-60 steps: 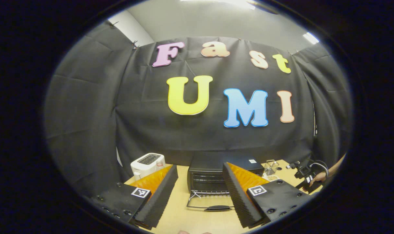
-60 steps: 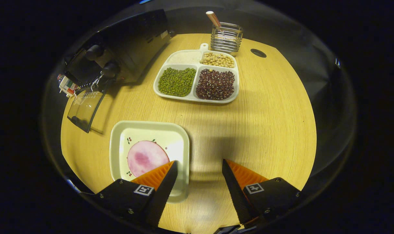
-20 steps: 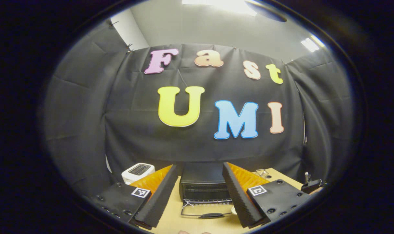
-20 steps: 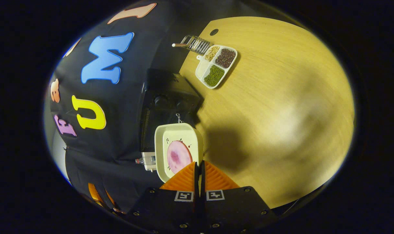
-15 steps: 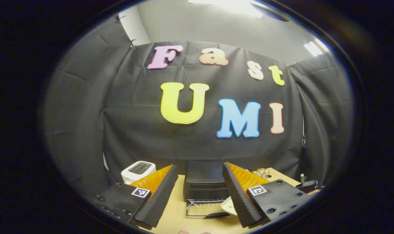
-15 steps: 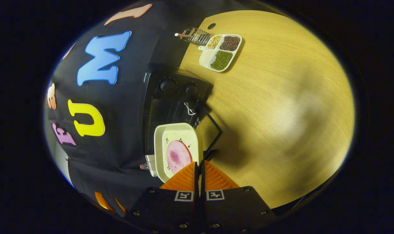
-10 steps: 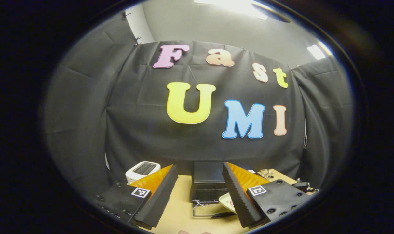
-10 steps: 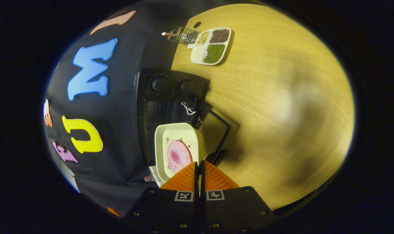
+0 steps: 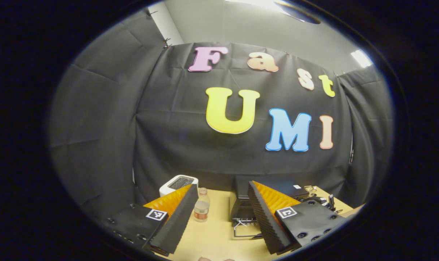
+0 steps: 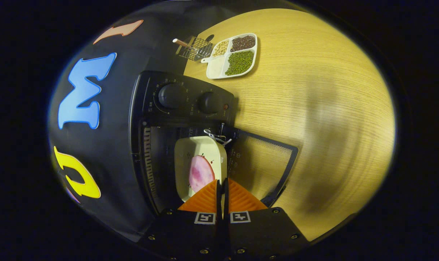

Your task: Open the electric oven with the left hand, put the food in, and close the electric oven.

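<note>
My right gripper (image 10: 221,183) is shut on the near rim of a cream square plate (image 10: 190,152) that carries a round pink slice of meat (image 10: 199,172). The plate hangs at the mouth of the black electric oven (image 10: 150,119), whose two knobs (image 10: 172,96) face me. Its glass door (image 10: 266,159) lies folded down flat on the table. In the left gripper view, my left gripper (image 9: 223,186) is open and holds nothing, back from the oven (image 9: 243,210), which shows between its fingers with the door (image 9: 244,230) down.
A white divided tray of beans (image 10: 234,56) and a wire holder (image 10: 192,49) sit on the wooden table (image 10: 313,108) beyond the oven. A white toaster (image 9: 177,183) and a small bottle (image 9: 202,206) stand left of the oven.
The right gripper has carried the plate closer, from in front of the door up to the oven's mouth. The left gripper's view has swung left, bringing the bottle into sight.
</note>
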The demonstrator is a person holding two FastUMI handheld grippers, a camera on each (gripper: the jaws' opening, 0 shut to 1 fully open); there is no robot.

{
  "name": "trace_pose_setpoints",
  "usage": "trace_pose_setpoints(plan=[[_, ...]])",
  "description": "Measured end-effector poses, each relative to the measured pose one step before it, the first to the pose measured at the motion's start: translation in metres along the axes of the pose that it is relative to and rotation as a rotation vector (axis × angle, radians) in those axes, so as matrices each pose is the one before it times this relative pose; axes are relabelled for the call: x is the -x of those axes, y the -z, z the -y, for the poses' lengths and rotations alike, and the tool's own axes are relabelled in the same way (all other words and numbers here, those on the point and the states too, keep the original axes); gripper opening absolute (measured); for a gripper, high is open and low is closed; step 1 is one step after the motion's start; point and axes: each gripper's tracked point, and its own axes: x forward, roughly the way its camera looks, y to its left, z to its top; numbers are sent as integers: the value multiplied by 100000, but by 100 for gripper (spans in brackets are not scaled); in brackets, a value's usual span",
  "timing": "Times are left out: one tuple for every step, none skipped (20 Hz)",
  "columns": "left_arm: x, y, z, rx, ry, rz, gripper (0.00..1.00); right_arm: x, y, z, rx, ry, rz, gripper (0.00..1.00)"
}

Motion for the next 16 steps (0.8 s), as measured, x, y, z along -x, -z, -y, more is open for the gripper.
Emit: trace_pose_setpoints(plan=[[179, 152, -486, -273, -1148, -902, 94, -872, 279, -573, -1920, -479, 1167, 1], [159, -30, -512, -15, -940, -362, 94, -732, 256, -886, -738, -1473, 964, 1], [153, 44, -383, -28, -793, -54, 94, -713, 242, -631, 248, -426, 489, 1], [170, 18, -411, -194, -870, -273, 94, -857, 80, -434, 318, -942, 1412, 1], [40, 285, -486, -307, -997, -688, 94, -776, -52, -611, -1264, -1302, 824, 1], [10, 316, -460, -100, -1044, -923, 94, -631, 275, -655, -1848, -1041, 236, 1], [-33, 278, -253, 294, -811, -687, 94, -593, 217, -459, -1507, -822, 181, 1], [-76, 40, -197, 477, -645, -487, 94, -510, 192, -559, -1161, -1381, 238, 1], [0, 100, -78, 270, -388, -284, 94, -533, 177, -404, -1357, -1146, 172, 1], [-16, -78, -117, -192, -366, -298, 94, -431, 181, -379, -1126, -1333, 350, 1], [-13, 109, -18, -240, -186, -239, 94, -321, 278, -243, -1271, -1512, -383, 1], [92, -145, 100, -39, -11, 117, 94, -188, 389, -238, -1769, -1522, -1152, 1], [-12, -237, 209, -153, 234, 345, 94, -197, 302, -172, -1664, -1166, -1662, 2], [57, -211, 207, -496, -4, 595, 94, -62, 607, -267, -1386, -1323, -2650, 4], [-12, -121, 172, -477, -96, 574, 94, 269, 299, -253, -449, -1181, -1889, 6], [68, -17, 380, -97, 141, 161, 98, 253, 68, -270, 277, -1616, -734, 5]])
